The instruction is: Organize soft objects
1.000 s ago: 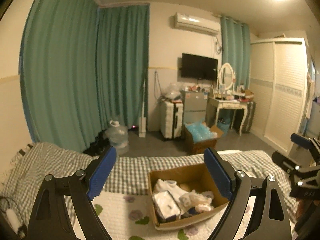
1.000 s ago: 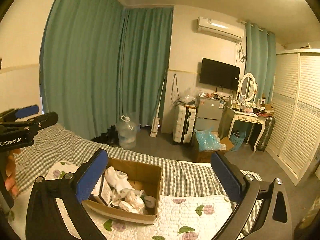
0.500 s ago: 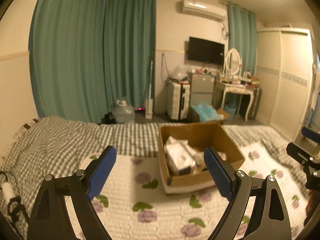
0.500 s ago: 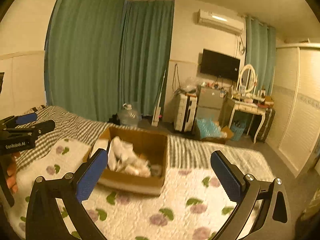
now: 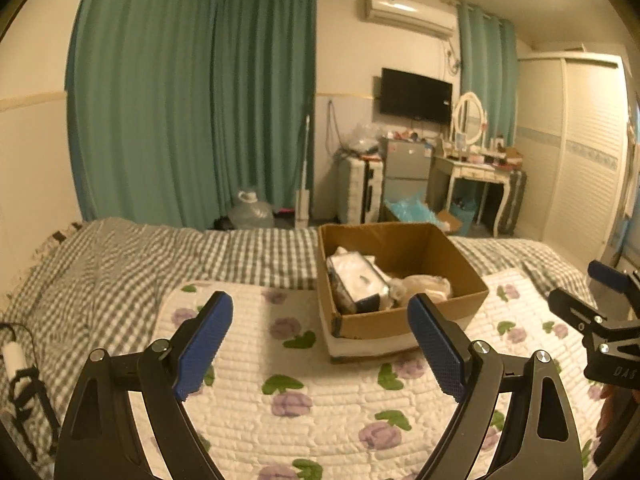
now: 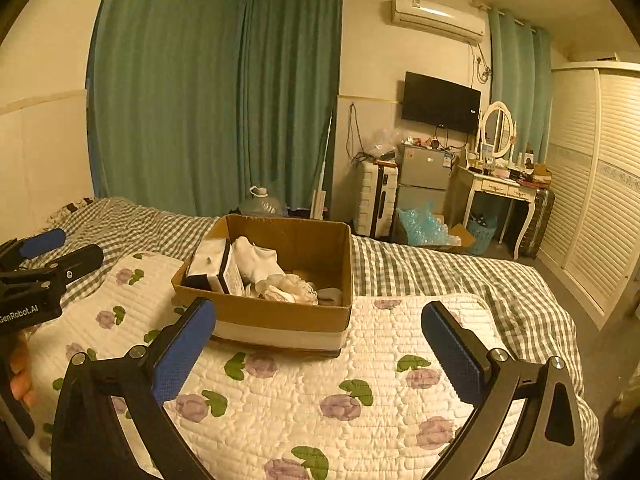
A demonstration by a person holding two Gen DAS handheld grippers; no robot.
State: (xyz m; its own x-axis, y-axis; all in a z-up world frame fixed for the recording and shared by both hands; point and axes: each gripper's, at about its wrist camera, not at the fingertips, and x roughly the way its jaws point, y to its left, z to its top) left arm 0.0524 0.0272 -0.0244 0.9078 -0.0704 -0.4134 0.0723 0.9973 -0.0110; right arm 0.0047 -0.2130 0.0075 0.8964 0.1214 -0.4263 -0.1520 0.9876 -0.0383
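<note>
An open cardboard box [image 5: 460, 304] [image 6: 280, 312] stands on a white floral quilt [image 5: 320, 400] [image 6: 360, 400] on the bed. Inside lie white socks [image 6: 260, 258], crumpled white soft items [image 5: 424, 286] [image 6: 292, 286] and a tissue pack [image 5: 358, 280] [image 6: 206, 262]. My left gripper [image 5: 320, 344] is open and empty, short of the box's near left corner. My right gripper [image 6: 320, 344] is open and empty, just in front of the box. Each gripper also shows at the edge of the other's view: the right one in the left wrist view [image 5: 600, 320], the left one in the right wrist view [image 6: 36, 272].
A grey checked blanket [image 5: 120, 256] [image 6: 460, 272] covers the bed beyond the quilt. A cable and white plug [image 5: 16, 360] lie at the bed's left edge. Past the bed stand a water jug [image 5: 252, 212], suitcase [image 6: 378, 198], fridge, dressing table [image 6: 500, 192] and wardrobe.
Both grippers have tilted down and come closer to the bed. The box now sits higher and larger in both views, and more of the quilt shows. Both stay open.
</note>
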